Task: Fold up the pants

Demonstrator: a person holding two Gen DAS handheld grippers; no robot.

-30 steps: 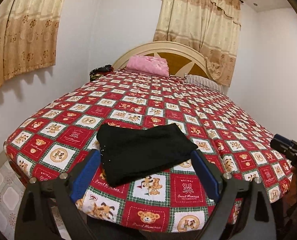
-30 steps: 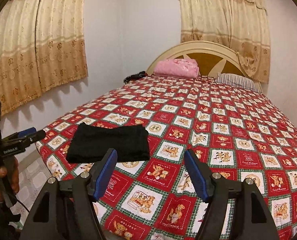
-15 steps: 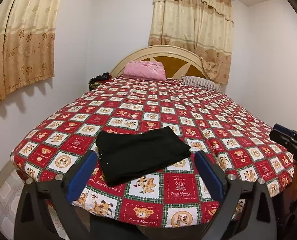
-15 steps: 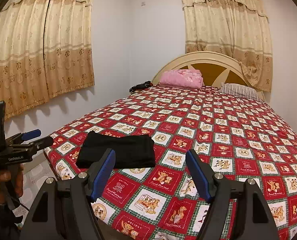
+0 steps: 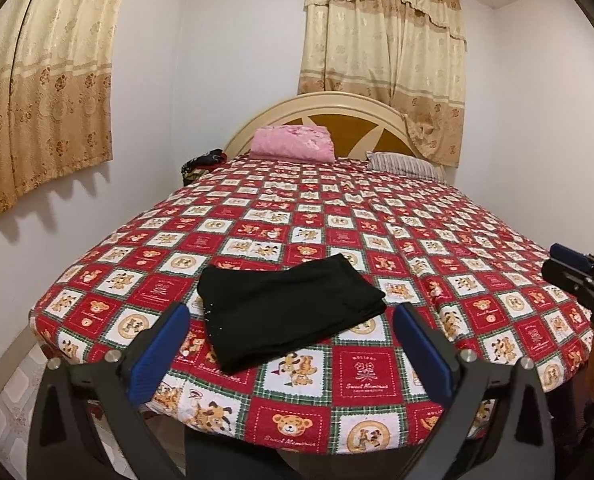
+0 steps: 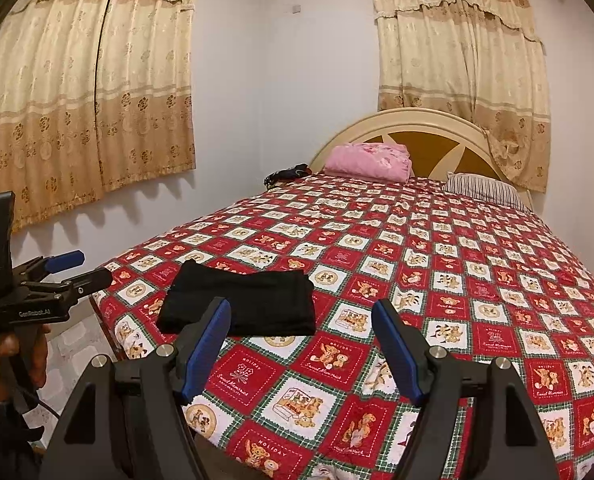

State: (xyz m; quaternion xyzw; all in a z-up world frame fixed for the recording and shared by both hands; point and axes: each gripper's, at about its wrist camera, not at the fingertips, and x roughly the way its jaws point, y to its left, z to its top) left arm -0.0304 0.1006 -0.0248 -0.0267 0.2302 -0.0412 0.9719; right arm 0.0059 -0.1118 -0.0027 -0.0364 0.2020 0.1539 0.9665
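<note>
The black fabric pants (image 5: 289, 310), folded into a flat, roughly rectangular stack, lie on the bed's red, white and green teddy-bear patchwork bedspread (image 5: 377, 216), near its front left corner, in the lower middle of the left wrist view and left of centre in the right wrist view (image 6: 241, 304).

The left tool (image 5: 289, 354) stands at the bottom of its frame, short of the bed's near edge; its blue-padded jaws have just been opening and now gape wide, with nothing gripped between them and the pants lying beyond them on the bed.

The right tool (image 6: 301, 356) sits low in its own view with its jaws well apart and empty, over the bedspread, to the right of the pants.

A pink folded blanket (image 5: 293, 142) rests by the cream headboard (image 5: 349, 106).
</note>
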